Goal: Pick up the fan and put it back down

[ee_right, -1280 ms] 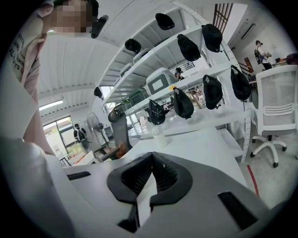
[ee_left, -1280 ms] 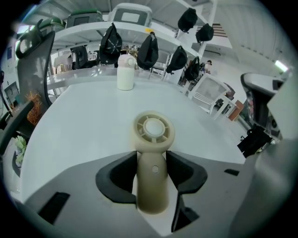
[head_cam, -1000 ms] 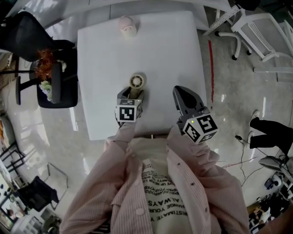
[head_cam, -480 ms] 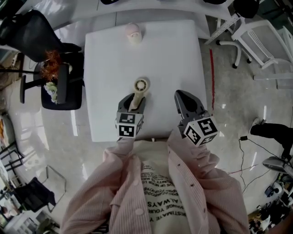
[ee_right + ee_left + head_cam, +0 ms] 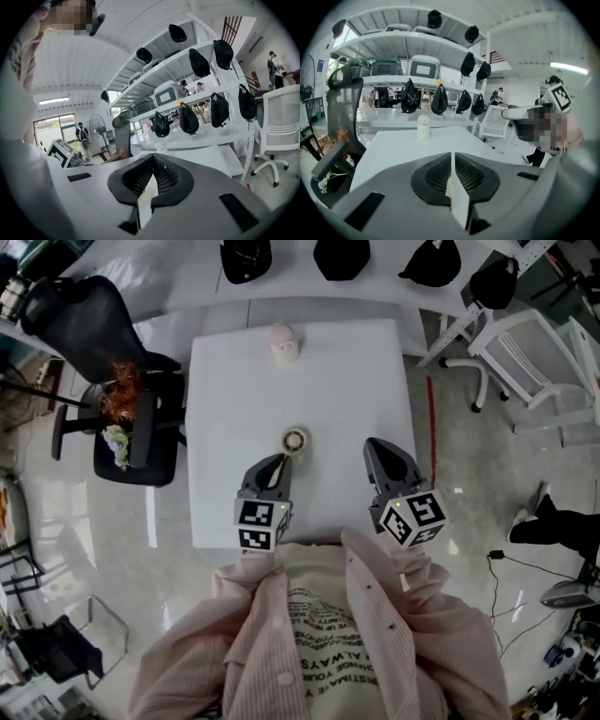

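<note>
Only the fan (image 5: 295,440) and bottle (image 5: 284,341) interrupt the table (image 5: 361,381).

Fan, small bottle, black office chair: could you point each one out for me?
fan (image 5: 295,440), head view, on its round head.
small bottle (image 5: 423,129), left gripper view, on its body below the lid.
black office chair (image 5: 77,320), head view, on its mesh backrest.

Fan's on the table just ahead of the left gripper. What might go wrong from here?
The fan seems to stand upright just beyond the left gripper, whose fingers are closing on nothing; a forward nudge might tip it. The left gripper view does not show the fan, so a regrasp would likely need the head view.
</note>
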